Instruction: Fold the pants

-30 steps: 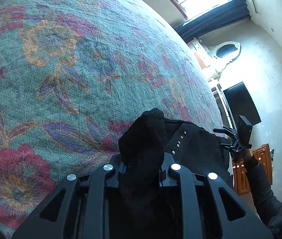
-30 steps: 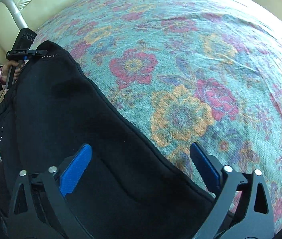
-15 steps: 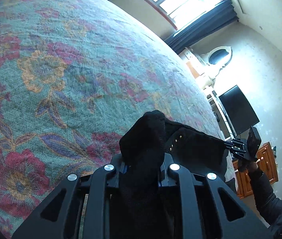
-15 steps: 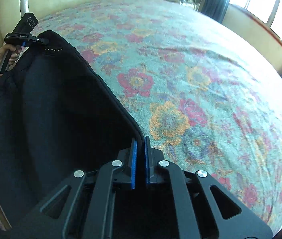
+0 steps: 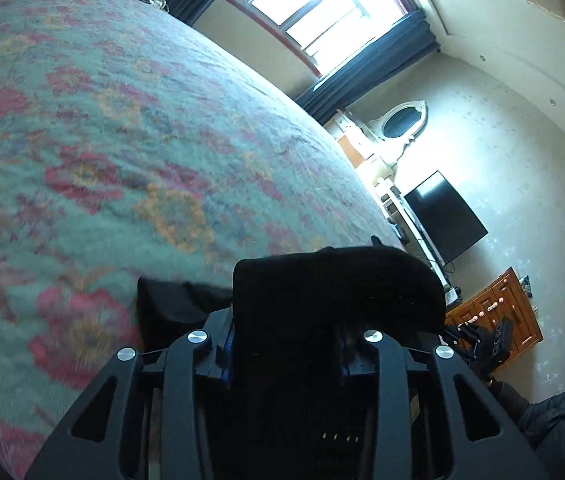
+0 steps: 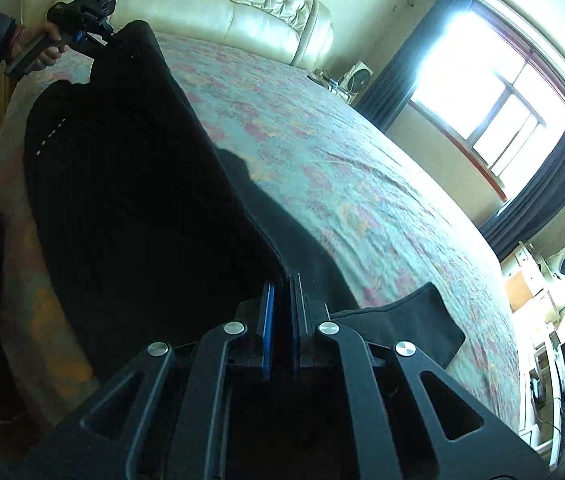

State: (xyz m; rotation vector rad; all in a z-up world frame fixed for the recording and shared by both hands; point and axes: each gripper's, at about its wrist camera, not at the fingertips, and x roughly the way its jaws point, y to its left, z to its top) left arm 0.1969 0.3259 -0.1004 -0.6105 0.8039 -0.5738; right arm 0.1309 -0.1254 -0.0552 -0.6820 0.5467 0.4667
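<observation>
presently, item one: pants [image 6: 130, 184], black, soft knit or heavy jersey by the look, with a short row of small pale studs near one edge; they hang lifted above the near side of the bed [image 6: 362, 184], stretched between the two grippers, one dark corner trailing on the floral bedspread [image 5: 122, 140]

item two: left gripper [image 5: 286, 320], jaws closed on a thick bunched wad of the black cloth, which bulges out above the fingers; seen from the right wrist view at the far end of the garment, near the cream tufted headboard [image 6: 222, 12]

item three: right gripper [image 6: 282, 316], blue pads drawn narrow with a thin edge of the pants running between them

handling, as a judgement: the fabric is limp and fairly weighty, sags freely between the two holds, not slippery and not fragile; it should drape rather than crease sharply, so folds will need laying flat on the bedspread. best holds are at the corners or along a seamed edge, where the cloth is doubled and will not slide out; the left hold takes in much bunched material and may drop unevenly when let go

surroundings: window [image 5: 322, 12] with dark curtains, wall television [image 5: 442, 216], wooden drawers [image 5: 498, 312]
</observation>
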